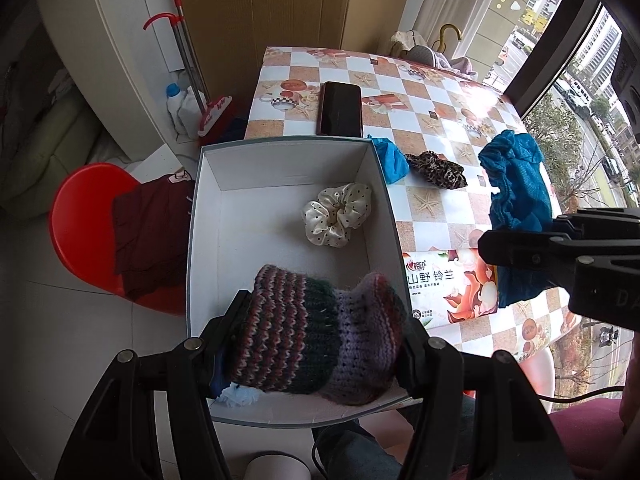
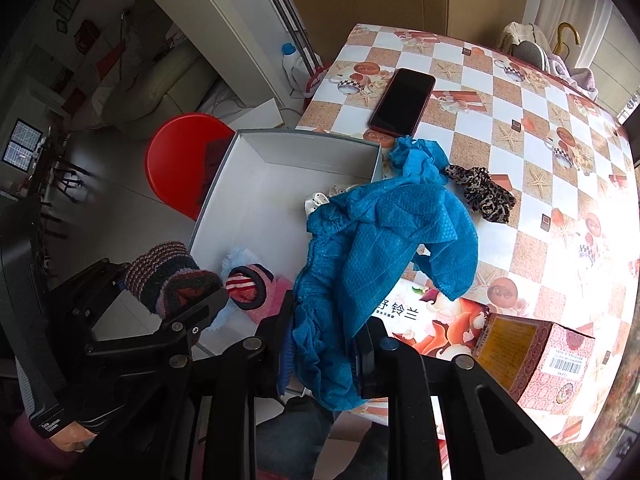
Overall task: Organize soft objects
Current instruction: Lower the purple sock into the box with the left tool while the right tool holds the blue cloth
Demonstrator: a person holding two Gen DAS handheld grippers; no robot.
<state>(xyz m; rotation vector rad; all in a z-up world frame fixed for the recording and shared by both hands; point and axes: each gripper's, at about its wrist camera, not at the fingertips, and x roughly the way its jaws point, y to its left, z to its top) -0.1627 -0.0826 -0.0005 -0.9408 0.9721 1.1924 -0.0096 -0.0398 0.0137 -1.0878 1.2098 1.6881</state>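
Striped knit piece, maroon, green and lilac, bunched up over near end of white box. Cream dotted scrunchie flat on box floor. Blue mesh cloth dangling crumpled above box edge. Leopard scrunchie on worktop beside box.

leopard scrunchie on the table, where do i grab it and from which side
Come straight down on the leopard scrunchie. It lies flat on the tablecloth, apart from the box. Pinch across one bunched side of its ring, a finger in the middle hole.
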